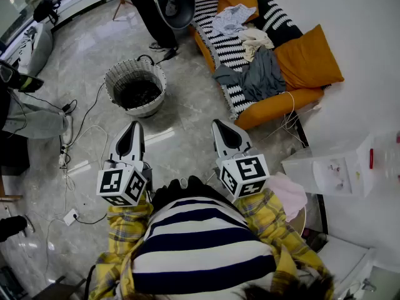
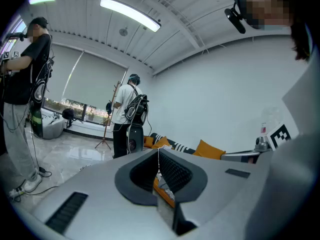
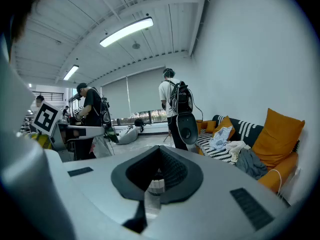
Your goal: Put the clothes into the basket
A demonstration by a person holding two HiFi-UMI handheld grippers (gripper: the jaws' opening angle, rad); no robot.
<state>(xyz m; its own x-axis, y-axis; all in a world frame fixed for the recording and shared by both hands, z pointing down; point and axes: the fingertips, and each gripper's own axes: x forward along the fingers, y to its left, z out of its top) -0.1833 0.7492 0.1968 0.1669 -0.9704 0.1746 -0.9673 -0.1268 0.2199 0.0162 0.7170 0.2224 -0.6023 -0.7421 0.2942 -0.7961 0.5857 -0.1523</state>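
left gripper point(image 1: 132, 129) and right gripper point(image 1: 222, 129) are both closed, empty. one wicker basket point(image 1: 112, 74), ahead of the left gripper, holds something dark. three clothes point(image 1: 262, 74) lie on one sofa point(image 1: 275, 108), ahead and right of the right gripper.

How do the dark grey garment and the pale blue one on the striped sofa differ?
The dark grey garment is plain; the pale blue garment looks faintly patterned. The grey one spreads wider, reaching the seat's front edge; the pale one is a smaller heap. Both lie crumpled on the black-and-white striped sofa, outside the woven basket.
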